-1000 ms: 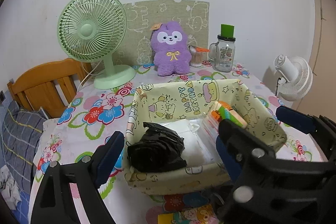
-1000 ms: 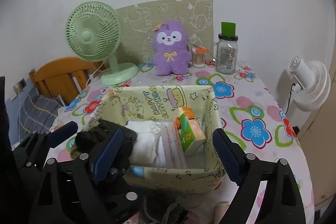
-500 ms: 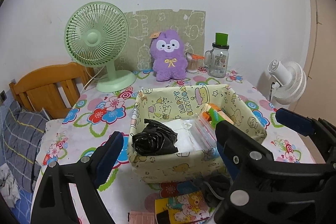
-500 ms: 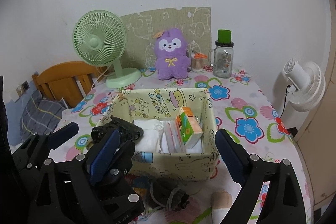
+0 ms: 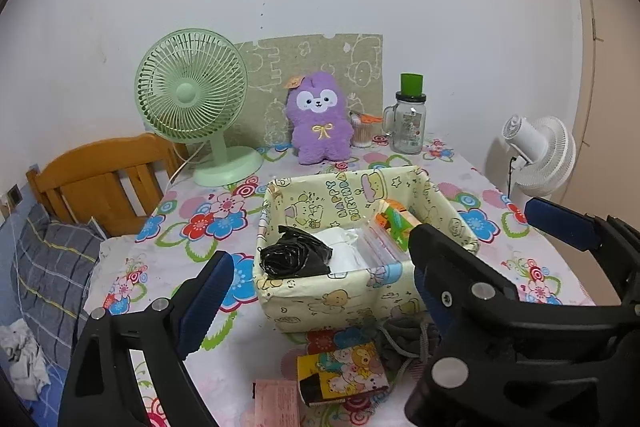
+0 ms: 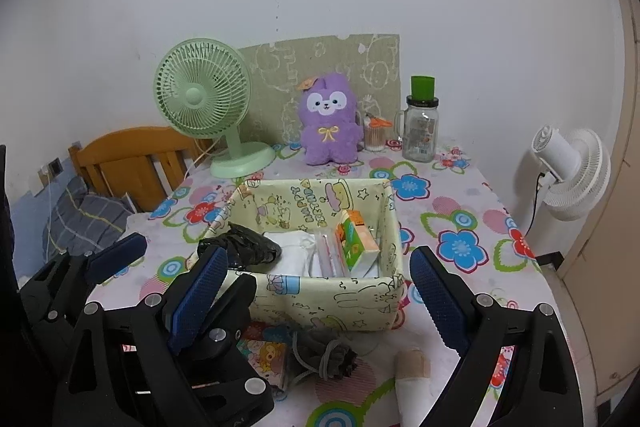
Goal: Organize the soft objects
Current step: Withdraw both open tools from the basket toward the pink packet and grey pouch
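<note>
A pale yellow cartoon-print fabric basket (image 5: 336,303) (image 6: 360,297) sits mid-table. Inside lie a crumpled black bag (image 5: 294,259) (image 6: 244,247), white cloth (image 6: 296,253), a clear zip pouch (image 5: 372,247) and an orange-green tissue pack (image 6: 356,241). In front of the basket lie a grey drawstring pouch (image 6: 324,353), a cartoon tissue pack (image 5: 342,371) and a pink packet (image 5: 276,403). My left gripper (image 5: 320,291) is open and empty, in front of the basket. My right gripper (image 6: 316,291) is open and empty, beside the left one.
A purple plush (image 5: 318,119), green fan (image 5: 192,99), glass jar with green lid (image 5: 410,119) and swab cup (image 6: 374,135) stand at the table's back. A white fan (image 6: 568,171) is off the right edge. A wooden chair (image 5: 100,175) stands left. A beige roll (image 6: 412,371) lies near front.
Both grippers have pulled back and up from the basket. The items in front of the basket have come into view. Both jaws stay open.
</note>
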Tool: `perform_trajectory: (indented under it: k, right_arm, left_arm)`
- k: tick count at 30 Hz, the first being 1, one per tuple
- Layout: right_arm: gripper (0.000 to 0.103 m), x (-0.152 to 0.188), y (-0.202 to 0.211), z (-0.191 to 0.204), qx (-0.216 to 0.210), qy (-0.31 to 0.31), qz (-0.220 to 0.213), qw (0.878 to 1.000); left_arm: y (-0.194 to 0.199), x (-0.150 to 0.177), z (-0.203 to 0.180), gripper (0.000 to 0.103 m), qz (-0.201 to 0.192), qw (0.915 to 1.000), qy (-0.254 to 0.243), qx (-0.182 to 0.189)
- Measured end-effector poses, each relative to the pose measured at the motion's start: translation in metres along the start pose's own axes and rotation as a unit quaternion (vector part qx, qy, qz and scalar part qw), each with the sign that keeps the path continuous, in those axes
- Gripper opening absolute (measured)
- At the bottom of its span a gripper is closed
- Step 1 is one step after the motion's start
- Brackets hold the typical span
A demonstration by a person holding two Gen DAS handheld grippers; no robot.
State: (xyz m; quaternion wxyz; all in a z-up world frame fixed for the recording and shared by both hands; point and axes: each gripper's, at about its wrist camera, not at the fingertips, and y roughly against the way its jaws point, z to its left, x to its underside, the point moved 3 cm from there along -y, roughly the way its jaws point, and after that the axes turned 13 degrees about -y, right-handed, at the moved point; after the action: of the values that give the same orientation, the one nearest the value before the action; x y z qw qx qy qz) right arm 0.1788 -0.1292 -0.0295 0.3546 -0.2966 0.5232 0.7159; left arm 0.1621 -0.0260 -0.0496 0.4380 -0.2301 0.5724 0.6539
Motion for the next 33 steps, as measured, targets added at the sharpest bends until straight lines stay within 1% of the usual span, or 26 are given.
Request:
perform_trajectory:
  k: [6, 10, 14, 23, 33]
  right_arm:
    - [0.094, 0.0, 0.011, -0.001, -0.001, -0.003, -0.006, 1.0]
    - [0.094, 0.003, 0.018, -0.002, 0.0, -0.003, -0.009, 1.0]
    - [0.094, 0.004, 0.024, -0.002, -0.007, -0.002, -0.007, 1.0]
    - [0.094, 0.006, 0.036, -0.001, -0.017, 0.006, -0.011, 1.0]
    - [0.094, 0.01, 0.041, -0.005, -0.003, -0.001, -0.012, 1.0]
  left_arm:
    - [0.01, 0.0, -0.005, 0.094, -0.008, 1.0, -0.001, 0.006]
    - [0.016, 0.002, -0.007, 0.096, -0.008, 0.9999, 0.0, 0.006]
    - [0.024, 0.003, -0.008, 0.097, -0.01, 0.9999, 0.004, 0.0]
    - [0.036, 0.005, -0.015, 0.099, -0.015, 0.9999, 0.003, 0.002]
    - [0.039, 0.011, -0.019, 0.099, -0.018, 0.9996, -0.002, 0.022]
